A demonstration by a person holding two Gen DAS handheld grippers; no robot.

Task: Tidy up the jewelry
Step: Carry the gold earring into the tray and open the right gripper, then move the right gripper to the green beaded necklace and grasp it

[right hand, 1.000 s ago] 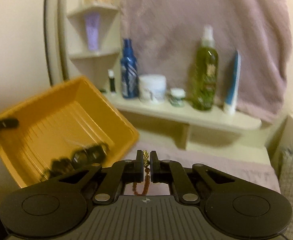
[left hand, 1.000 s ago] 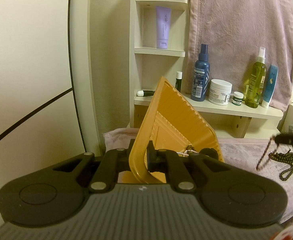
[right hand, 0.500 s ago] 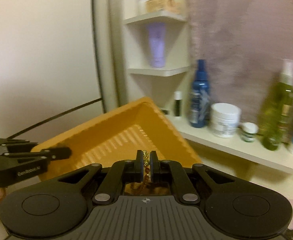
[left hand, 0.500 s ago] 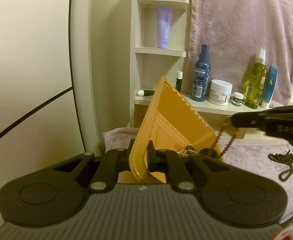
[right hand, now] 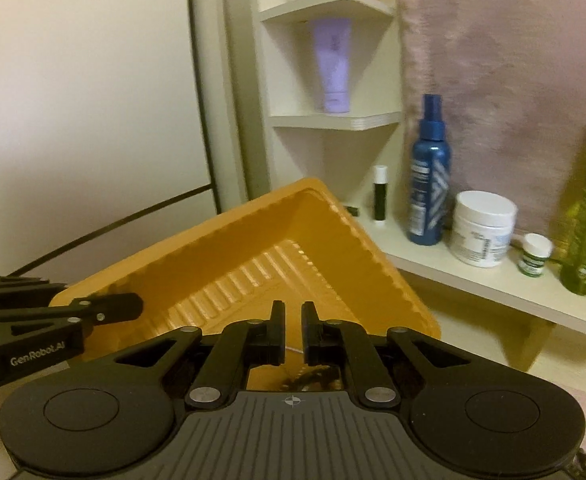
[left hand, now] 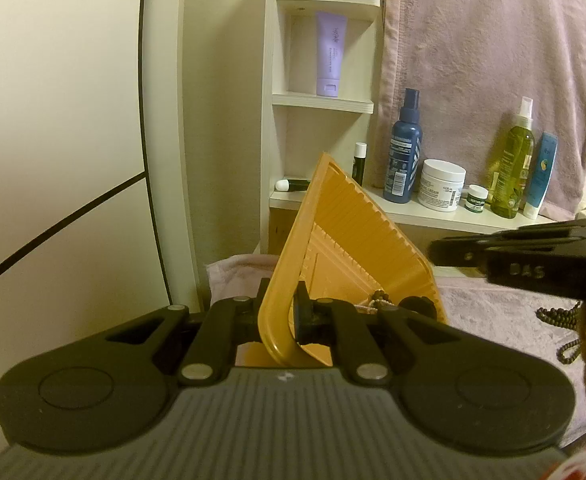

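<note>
Since a moment ago, our right hand-held gripper (right hand: pixel 292 322) has swung from the towel-covered surface (left hand: pixel 493 308) over to the tilted orange plastic tray (right hand: pixel 253 264). The gold-brown bead chain it pinched then is gone from between its pads. Its jaws are opening, with only a narrow gap and nothing between them. A dark tangle of jewelry (right hand: pixel 309 378) shows blurred in the tray just below its fingers.

Our left hand-held gripper (left hand: pixel 283 316) has not moved; it stays pressed together on the tray's smooth rounded rim, holding the tray tipped up on edge. The tray's walls are ribbed, its floor ridged. Small beads (left hand: pixel 379 300) rest in its low corner.

A dark beaded necklace (left hand: pixel 561 328) lies coiled on the fuzzy mauve towel, well apart from the tray.
</note>
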